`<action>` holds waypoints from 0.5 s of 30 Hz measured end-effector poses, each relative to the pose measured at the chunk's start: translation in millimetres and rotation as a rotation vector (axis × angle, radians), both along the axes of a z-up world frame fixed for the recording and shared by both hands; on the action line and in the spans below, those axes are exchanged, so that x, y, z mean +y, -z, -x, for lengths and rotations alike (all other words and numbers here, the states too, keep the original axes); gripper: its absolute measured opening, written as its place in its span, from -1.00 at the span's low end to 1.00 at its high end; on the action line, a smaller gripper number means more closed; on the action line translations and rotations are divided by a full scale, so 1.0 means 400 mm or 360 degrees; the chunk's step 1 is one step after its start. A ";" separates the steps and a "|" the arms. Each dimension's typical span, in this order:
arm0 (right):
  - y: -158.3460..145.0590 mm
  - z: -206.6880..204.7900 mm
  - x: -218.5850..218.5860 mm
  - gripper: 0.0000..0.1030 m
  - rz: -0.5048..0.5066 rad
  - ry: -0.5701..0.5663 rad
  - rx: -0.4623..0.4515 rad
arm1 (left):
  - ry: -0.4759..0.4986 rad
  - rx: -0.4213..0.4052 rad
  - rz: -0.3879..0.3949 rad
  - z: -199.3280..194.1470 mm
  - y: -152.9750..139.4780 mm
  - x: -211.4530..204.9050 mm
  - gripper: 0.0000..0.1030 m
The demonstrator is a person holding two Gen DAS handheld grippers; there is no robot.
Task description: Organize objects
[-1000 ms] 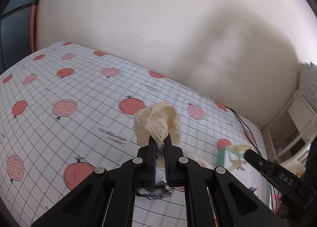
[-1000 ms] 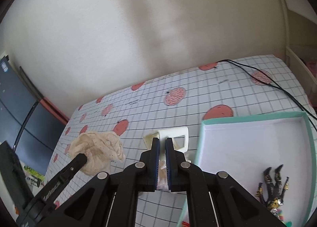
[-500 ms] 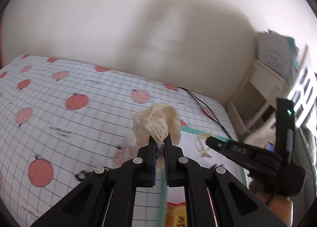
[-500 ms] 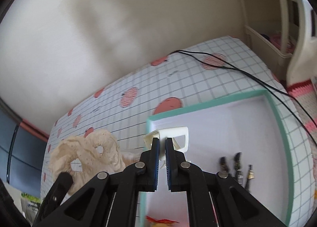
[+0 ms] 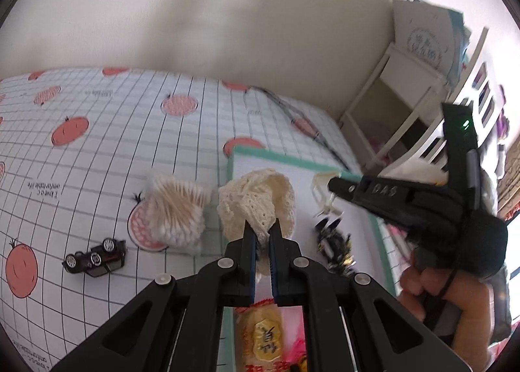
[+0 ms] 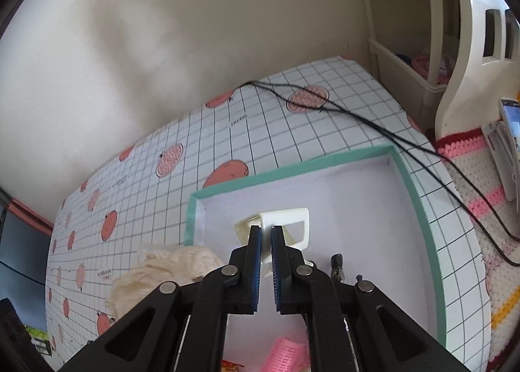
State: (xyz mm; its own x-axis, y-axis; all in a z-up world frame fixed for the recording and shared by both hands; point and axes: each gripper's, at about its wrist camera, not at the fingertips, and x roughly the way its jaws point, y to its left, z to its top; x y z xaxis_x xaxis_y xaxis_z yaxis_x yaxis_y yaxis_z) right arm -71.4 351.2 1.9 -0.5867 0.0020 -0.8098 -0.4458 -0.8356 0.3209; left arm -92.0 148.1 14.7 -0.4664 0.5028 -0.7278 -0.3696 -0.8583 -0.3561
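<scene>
The left gripper (image 5: 262, 229) is clamped tight on a bunched piece of cream lace cloth (image 5: 256, 199), which stands up from the fingertips above the near left corner of a shallow box with a green rim (image 5: 282, 157). The box sits on a table covered in a white grid cloth with red fruit prints (image 5: 107, 144).

The right gripper (image 6: 266, 235) is likewise closed hard, pinching a small white plastic holder (image 6: 282, 222) by its lower edge; the holder hangs over the white floor of the box (image 6: 341, 196), nearer the left wall than the right. In the left wrist view this gripper (image 5: 334, 184) reaches in from the right with the person's hand (image 5: 432, 294) behind it.

Inside the box lie a black and gold hair clip (image 5: 334, 242), a yellow snack packet (image 5: 260, 336) at the near end, and something pink and ribbed (image 6: 286, 355), perhaps a hair roller, though the fingers hide most of it.

Outside the box, just beside its left wall, rests a bundle of cotton swabs (image 5: 177, 209). A small black toy car (image 5: 96, 258) lies upside down, wheels up, a little further left. A black cable (image 6: 373, 125) runs across the far right of the table past the box corner. White shelves (image 6: 455, 31) stand beyond the table's right end.
</scene>
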 end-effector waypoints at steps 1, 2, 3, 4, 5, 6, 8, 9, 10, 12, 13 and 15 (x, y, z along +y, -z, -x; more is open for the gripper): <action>0.006 0.001 -0.004 -0.87 0.0002 -0.0006 -0.0012 | 0.0008 -0.0011 0.0014 0.001 0.007 0.002 -0.86; 0.013 0.003 -0.007 -0.87 0.0005 -0.0014 -0.0029 | 0.0008 -0.0024 0.0039 0.002 0.015 0.005 -0.86; 0.021 0.006 -0.010 -0.87 0.0007 -0.0023 -0.0048 | 0.0011 -0.0037 0.0061 0.003 0.021 0.007 -0.86; 0.028 0.010 -0.013 -0.87 0.0004 -0.0030 -0.0063 | 0.0019 -0.0051 0.0073 0.002 0.027 0.010 -0.86; 0.035 0.012 -0.014 -0.87 0.0002 -0.0037 -0.0078 | 0.0025 -0.0063 0.0091 0.002 0.032 0.013 -0.86; 0.039 0.014 -0.016 -0.87 0.0008 -0.0048 -0.0076 | 0.0031 -0.0071 0.0109 0.002 0.037 0.017 -0.86; 0.038 0.017 -0.023 -0.86 -0.0002 -0.0062 -0.0083 | 0.0061 -0.0088 0.0135 -0.002 0.046 0.027 -0.86; 0.037 0.018 -0.026 -0.86 -0.0012 -0.0071 -0.0089 | 0.0072 -0.0092 0.0149 -0.006 0.048 0.032 -0.86; 0.037 0.019 -0.028 -0.85 -0.0010 -0.0080 -0.0091 | 0.0099 -0.0101 0.0161 -0.010 0.052 0.040 -0.86; 0.038 0.020 -0.030 -0.81 0.0000 -0.0088 -0.0093 | 0.0139 -0.0119 0.0175 -0.018 0.055 0.050 -0.86; 0.039 0.022 -0.030 -0.81 0.0006 -0.0087 -0.0099 | 0.0159 -0.0127 0.0183 -0.024 0.058 0.055 -0.86; 0.038 0.024 -0.030 -0.81 0.0015 -0.0100 -0.0115 | 0.0192 -0.0143 0.0202 -0.028 0.066 0.066 -0.86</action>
